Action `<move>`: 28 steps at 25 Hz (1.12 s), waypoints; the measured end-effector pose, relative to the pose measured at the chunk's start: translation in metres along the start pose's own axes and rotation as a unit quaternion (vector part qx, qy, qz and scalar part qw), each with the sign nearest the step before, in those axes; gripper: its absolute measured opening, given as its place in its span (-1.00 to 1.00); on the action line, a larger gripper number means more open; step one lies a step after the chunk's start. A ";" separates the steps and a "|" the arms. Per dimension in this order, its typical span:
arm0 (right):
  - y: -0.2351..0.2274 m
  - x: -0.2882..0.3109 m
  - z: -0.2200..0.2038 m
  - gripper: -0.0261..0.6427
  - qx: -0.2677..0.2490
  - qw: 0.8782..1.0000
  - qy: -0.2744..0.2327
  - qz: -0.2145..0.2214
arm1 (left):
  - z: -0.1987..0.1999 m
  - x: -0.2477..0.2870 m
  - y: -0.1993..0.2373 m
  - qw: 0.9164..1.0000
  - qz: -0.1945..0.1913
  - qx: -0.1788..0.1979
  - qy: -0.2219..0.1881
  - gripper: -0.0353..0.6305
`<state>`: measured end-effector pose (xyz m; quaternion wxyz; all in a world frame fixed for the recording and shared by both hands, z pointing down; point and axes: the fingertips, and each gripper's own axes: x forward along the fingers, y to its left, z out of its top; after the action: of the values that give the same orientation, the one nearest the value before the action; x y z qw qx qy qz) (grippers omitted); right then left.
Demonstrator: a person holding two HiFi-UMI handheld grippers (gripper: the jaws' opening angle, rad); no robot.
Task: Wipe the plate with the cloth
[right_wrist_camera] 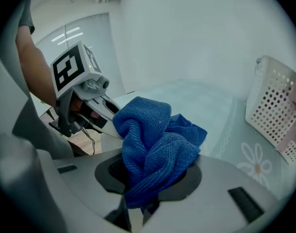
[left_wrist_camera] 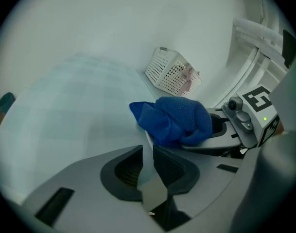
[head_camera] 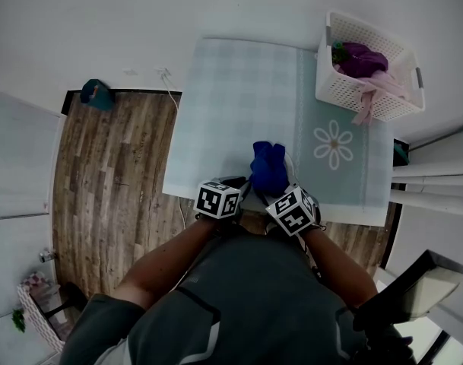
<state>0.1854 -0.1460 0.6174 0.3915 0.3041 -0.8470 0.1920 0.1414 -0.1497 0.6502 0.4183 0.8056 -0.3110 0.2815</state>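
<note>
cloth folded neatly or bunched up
Bunched up: the blue cloth is a crumpled wad with loose folds, pinched at its lower end between the right gripper's shut jaws.

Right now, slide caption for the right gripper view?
Right claw clamps a bunched blue cloth over the table; left claw alongside, white basket at far right.
</note>
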 end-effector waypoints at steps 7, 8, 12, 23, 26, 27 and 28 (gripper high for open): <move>-0.022 -0.029 -0.025 -0.53 0.037 0.999 0.006 -0.031 | 0.004 0.006 -0.005 1.000 -0.004 0.011 0.005 -0.67; -0.027 -0.034 -0.030 -0.53 0.045 0.998 0.007 -0.037 | 0.005 0.008 -0.005 1.000 -0.005 0.014 0.007 -0.67; -0.042 -0.055 -0.035 -0.53 0.069 0.996 -0.003 -0.063 | 0.013 0.013 -0.004 0.999 -0.013 0.028 0.016 -0.67; 0.033 -0.023 0.006 -0.53 0.015 0.998 -0.026 0.047 | 0.019 0.022 -0.006 0.997 -0.028 0.054 0.045 -0.68; 0.032 -0.013 -0.011 -0.53 0.019 0.999 0.003 0.042 | 0.019 0.022 -0.008 0.997 -0.023 0.057 0.051 -0.68; 0.031 -0.014 -0.015 -0.53 0.021 0.999 0.008 0.039 | 0.019 0.022 -0.008 0.997 -0.020 0.059 0.052 -0.67; 0.029 -0.015 -0.019 -0.53 0.022 0.999 0.011 0.036 | 0.020 0.022 -0.009 0.996 -0.018 0.062 0.054 -0.67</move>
<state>0.1840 -0.1087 0.6146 0.3868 0.2797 -0.8486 0.2280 0.1663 -0.1686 0.6511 0.3884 0.8190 -0.2557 0.3360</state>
